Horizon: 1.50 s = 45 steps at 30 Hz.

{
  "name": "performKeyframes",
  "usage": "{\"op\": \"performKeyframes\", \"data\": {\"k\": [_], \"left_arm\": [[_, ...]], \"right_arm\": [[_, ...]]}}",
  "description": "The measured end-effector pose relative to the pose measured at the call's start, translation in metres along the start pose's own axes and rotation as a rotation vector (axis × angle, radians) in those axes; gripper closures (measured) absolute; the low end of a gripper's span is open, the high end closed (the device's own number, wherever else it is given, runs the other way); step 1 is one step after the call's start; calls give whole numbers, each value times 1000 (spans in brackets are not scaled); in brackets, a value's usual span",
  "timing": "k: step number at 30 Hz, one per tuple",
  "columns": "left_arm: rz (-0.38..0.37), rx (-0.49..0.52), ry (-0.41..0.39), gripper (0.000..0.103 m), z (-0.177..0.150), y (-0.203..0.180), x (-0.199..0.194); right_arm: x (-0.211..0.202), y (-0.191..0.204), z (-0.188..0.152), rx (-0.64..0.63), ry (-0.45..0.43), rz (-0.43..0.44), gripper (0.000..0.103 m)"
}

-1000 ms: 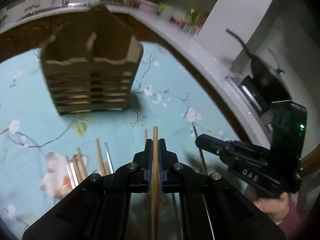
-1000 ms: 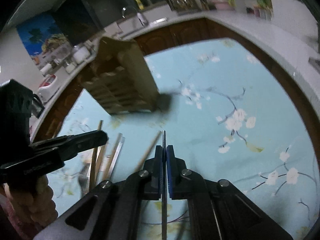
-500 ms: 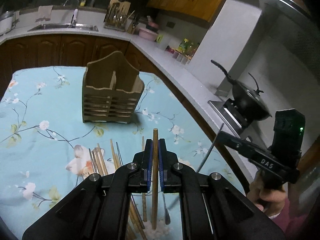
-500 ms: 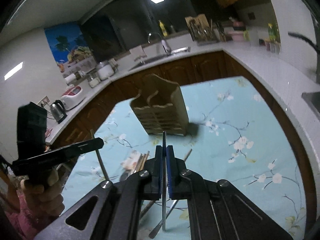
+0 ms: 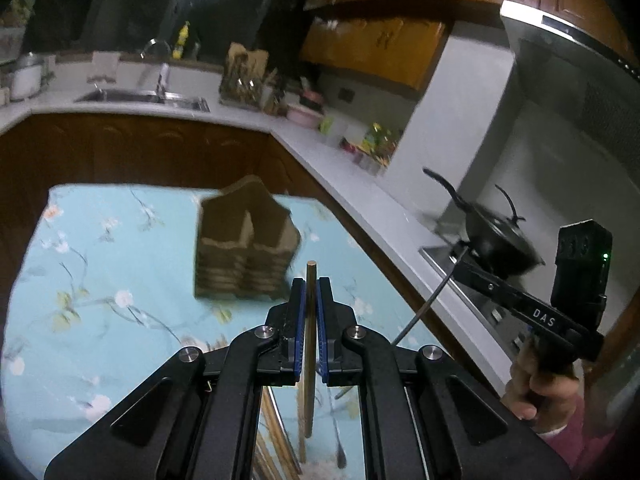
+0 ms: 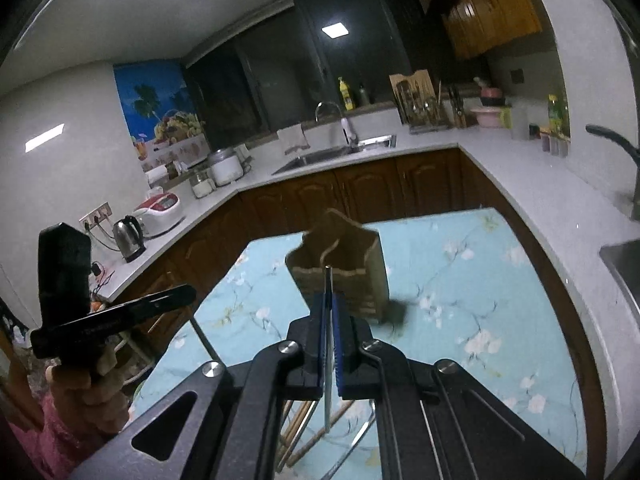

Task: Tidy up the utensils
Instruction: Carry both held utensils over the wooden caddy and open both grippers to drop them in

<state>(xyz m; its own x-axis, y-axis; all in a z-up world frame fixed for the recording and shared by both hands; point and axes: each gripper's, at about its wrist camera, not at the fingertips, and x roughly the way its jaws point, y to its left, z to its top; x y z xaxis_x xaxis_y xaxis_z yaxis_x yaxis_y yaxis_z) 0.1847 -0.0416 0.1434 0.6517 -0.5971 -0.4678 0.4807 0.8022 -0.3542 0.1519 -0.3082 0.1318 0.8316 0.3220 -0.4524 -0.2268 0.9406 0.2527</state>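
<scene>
My left gripper (image 5: pixel 311 286) is shut on a wooden chopstick (image 5: pixel 309 360) that hangs down through its pads above the table. My right gripper (image 6: pixel 329 300) is shut on a thin metal stick (image 6: pixel 328 360), also held off the table. The slatted wooden utensil holder (image 5: pixel 244 248) stands upright on the teal floral tablecloth (image 5: pixel 100 280), beyond both grippers and apart from them. In the right wrist view the holder (image 6: pixel 340 268) sits just past the fingertips. Each view shows the other gripper out to the side: the right one (image 5: pixel 464 262), the left one (image 6: pixel 188 292).
Loose wooden chopsticks (image 6: pixel 304 428) and a metal spoon (image 5: pixel 340 452) lie on the cloth below the grippers. A white worktop (image 5: pixel 360 200) wraps around the table, with a sink (image 6: pixel 320 158), a wok (image 5: pixel 496 240) on the hob, a kettle (image 6: pixel 128 238).
Both grippers have risen from the table with their sticks, and both views have tilted upward. The holder now looks smaller and farther off.
</scene>
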Motion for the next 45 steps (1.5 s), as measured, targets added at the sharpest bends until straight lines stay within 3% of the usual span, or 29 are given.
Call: {"op": "performKeyframes", "data": {"k": [15, 26, 29, 37, 45], "left_arm": [[98, 1, -197, 99, 79, 30, -3], [180, -43, -351, 99, 155, 66, 39], [195, -79, -336, 99, 155, 82, 64], [196, -220, -296, 99, 111, 131, 125], [223, -193, -225, 98, 86, 133, 157]], "right_arm": [[35, -6, 70, -3, -113, -7, 100], [94, -19, 131, 13, -186, -50, 100], [113, -24, 128, 18, -178, -70, 100], [167, -55, 85, 122, -161, -74, 100], [188, -74, 59, 190, -130, -84, 99]]}}
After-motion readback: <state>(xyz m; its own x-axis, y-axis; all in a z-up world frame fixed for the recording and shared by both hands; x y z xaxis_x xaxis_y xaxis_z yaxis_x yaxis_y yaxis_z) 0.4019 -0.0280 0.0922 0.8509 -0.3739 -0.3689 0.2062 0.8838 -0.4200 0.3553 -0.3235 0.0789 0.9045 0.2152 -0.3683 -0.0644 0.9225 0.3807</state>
